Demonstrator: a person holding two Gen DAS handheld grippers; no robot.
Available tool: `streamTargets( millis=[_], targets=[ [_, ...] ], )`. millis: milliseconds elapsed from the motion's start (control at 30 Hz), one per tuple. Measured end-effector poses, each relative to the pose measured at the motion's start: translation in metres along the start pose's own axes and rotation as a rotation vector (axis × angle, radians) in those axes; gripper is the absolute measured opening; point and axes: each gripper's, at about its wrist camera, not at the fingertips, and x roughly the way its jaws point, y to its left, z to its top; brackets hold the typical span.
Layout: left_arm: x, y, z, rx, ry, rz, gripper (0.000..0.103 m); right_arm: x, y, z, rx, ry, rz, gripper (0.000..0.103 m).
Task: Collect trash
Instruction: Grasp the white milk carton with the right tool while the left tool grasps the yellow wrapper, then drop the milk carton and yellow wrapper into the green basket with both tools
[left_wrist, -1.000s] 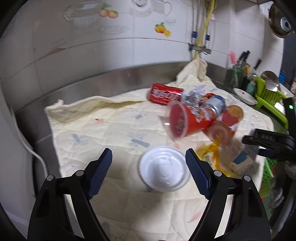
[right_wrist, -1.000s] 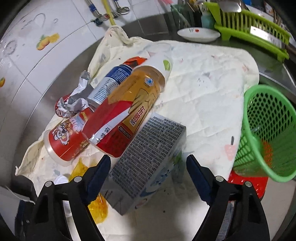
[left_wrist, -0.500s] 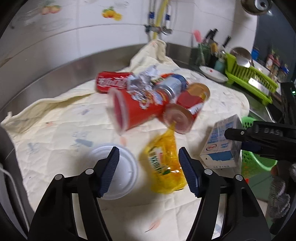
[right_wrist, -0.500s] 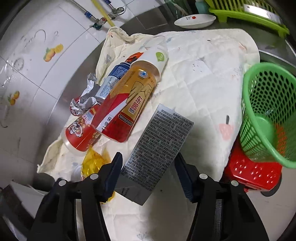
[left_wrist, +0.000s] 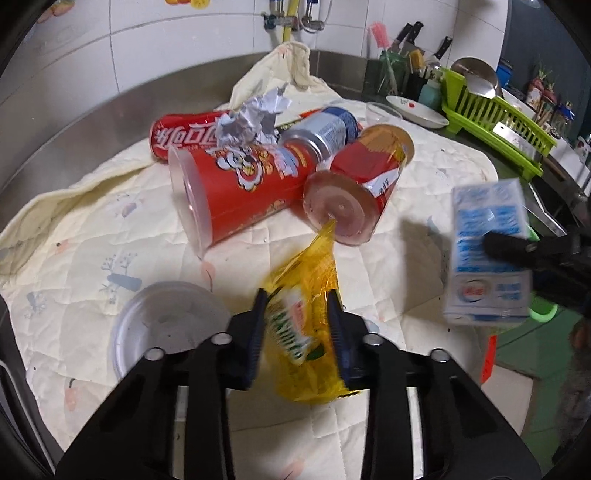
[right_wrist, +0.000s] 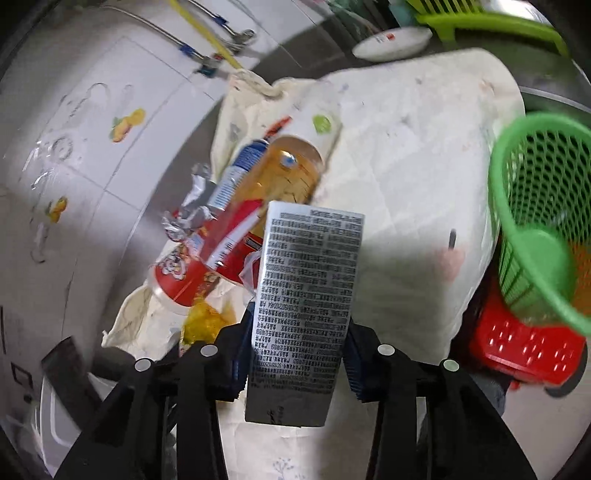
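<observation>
A yellow snack wrapper (left_wrist: 306, 317) lies on the cream quilted cloth (left_wrist: 92, 240). My left gripper (left_wrist: 297, 306) is closing around it, and its blue pads press both sides of the wrapper. My right gripper (right_wrist: 299, 332) is shut on a white and blue milk carton (right_wrist: 306, 288) and holds it above the cloth; the same carton (left_wrist: 487, 254) shows at the right of the left wrist view. A pile further back holds a red chips tube (left_wrist: 236, 188), a red cola can (left_wrist: 184, 134), crumpled foil (left_wrist: 255, 114), a blue-silver can (left_wrist: 321, 129) and a red-gold bottle (left_wrist: 362, 181).
A white round lid (left_wrist: 166, 325) lies left of the left gripper. A green mesh basket (right_wrist: 535, 206) sits on a red basket (right_wrist: 517, 343) off the cloth's right edge. A green dish rack (left_wrist: 498, 118) and a white plate (left_wrist: 417, 110) stand at the back right.
The left gripper moved right from the white lid to the yellow wrapper and closed on it. The right gripper closed on the milk carton and lifted it off the cloth.
</observation>
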Motion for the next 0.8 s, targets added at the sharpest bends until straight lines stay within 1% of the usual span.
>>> streamTargets(
  millis=[100,200,267,367,433,500,533,567,600,633,733,767,800],
  targets=[
    [0.003,-0.001,0.000,0.002,-0.001,-0.005,0.022,-0.017,-0.011,0.008,-0.029,-0.026,-0.024,0.040],
    [0.003,-0.003,0.001,0.004,-0.004,-0.005,0.018,-0.034,-0.029,0.018,-0.029,-0.049,-0.046,0.039],
    [0.000,-0.007,0.001,0.013,-0.015,0.000,0.016,-0.045,-0.043,0.024,-0.034,-0.070,-0.079,0.039],
    [-0.006,-0.013,0.004,0.025,-0.030,-0.002,0.014,-0.060,-0.076,0.038,-0.043,-0.105,-0.201,0.039],
    [-0.009,-0.015,0.006,0.027,-0.040,-0.005,0.013,-0.061,-0.100,0.047,-0.037,-0.103,-0.280,0.039],
    [-0.012,-0.015,0.009,0.012,-0.044,-0.020,0.013,-0.056,-0.124,0.053,-0.034,-0.088,-0.356,0.039],
    [-0.015,-0.017,0.011,0.007,-0.050,-0.030,0.013,-0.049,-0.140,0.057,-0.033,-0.070,-0.415,0.039],
    [-0.019,-0.020,0.012,0.013,-0.060,-0.032,0.013,-0.043,-0.150,0.059,-0.035,-0.049,-0.445,0.039],
    [-0.021,-0.022,0.014,0.016,-0.064,-0.036,0.013,-0.034,-0.166,0.061,-0.025,-0.023,-0.494,0.039],
    [-0.024,-0.025,0.015,0.018,-0.069,-0.051,0.013,-0.023,-0.182,0.063,-0.017,0.015,-0.531,0.039],
    [-0.033,-0.039,0.022,0.036,-0.092,-0.075,0.013,0.004,-0.217,0.063,0.008,0.110,-0.600,0.039],
    [-0.035,-0.044,0.025,0.041,-0.096,-0.089,0.013,0.011,-0.224,0.063,0.003,0.143,-0.604,0.039],
    [-0.037,-0.050,0.029,0.046,-0.100,-0.114,0.013,0.020,-0.232,0.062,0.008,0.168,-0.628,0.039]
  ],
)
